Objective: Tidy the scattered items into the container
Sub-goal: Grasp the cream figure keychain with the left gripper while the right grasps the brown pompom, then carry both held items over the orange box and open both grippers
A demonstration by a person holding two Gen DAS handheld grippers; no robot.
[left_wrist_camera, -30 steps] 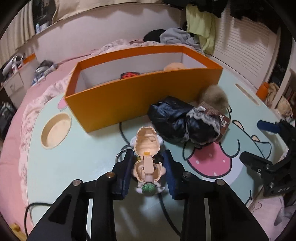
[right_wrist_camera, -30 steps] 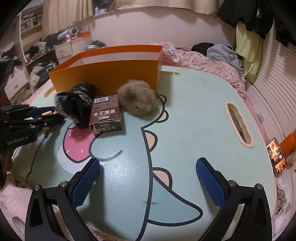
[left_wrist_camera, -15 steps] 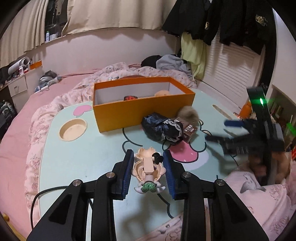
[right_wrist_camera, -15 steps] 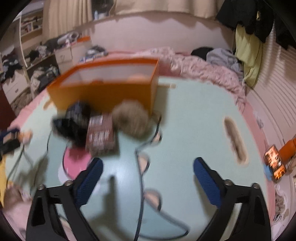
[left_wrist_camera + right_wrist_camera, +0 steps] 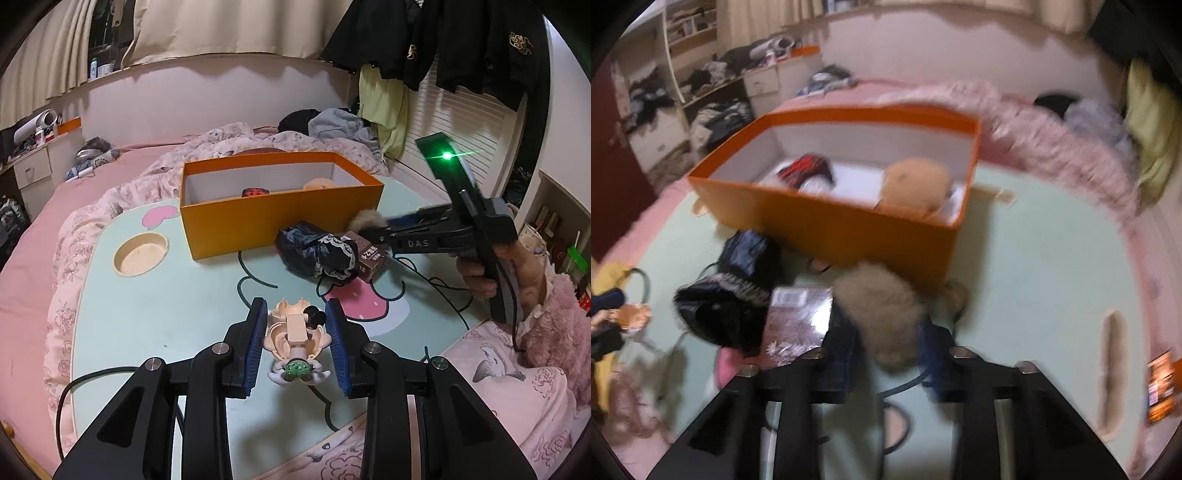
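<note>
My left gripper point(image 5: 297, 332) is shut on a cream toy figure point(image 5: 295, 338) with a green base, held just above the mint table point(image 5: 166, 332). The orange box point(image 5: 280, 221) stands behind it, holding a red-and-black item point(image 5: 807, 170) and a tan plush ball point(image 5: 916, 181). In front of the box lie a black bag point(image 5: 314, 251), a brown carton point(image 5: 371, 256) and a beige fur ball point(image 5: 882, 310). My right gripper point(image 5: 888, 350) is closing, its blue pads on both sides of the fur ball and against it. The right wrist view is blurred.
The table has a round recess point(image 5: 139, 254) at the left and a slot recess point(image 5: 1112, 369) at the right. A phone point(image 5: 1161, 387) lies beyond the right edge. A black cable point(image 5: 92, 376) crosses the table. A hand in a pink fuzzy sleeve point(image 5: 554, 317) holds the right gripper. Pink bedding surrounds the table.
My left gripper drew back and rose with the toy figure. My right gripper went forward to the fur ball and its wide jaws narrowed around it.
</note>
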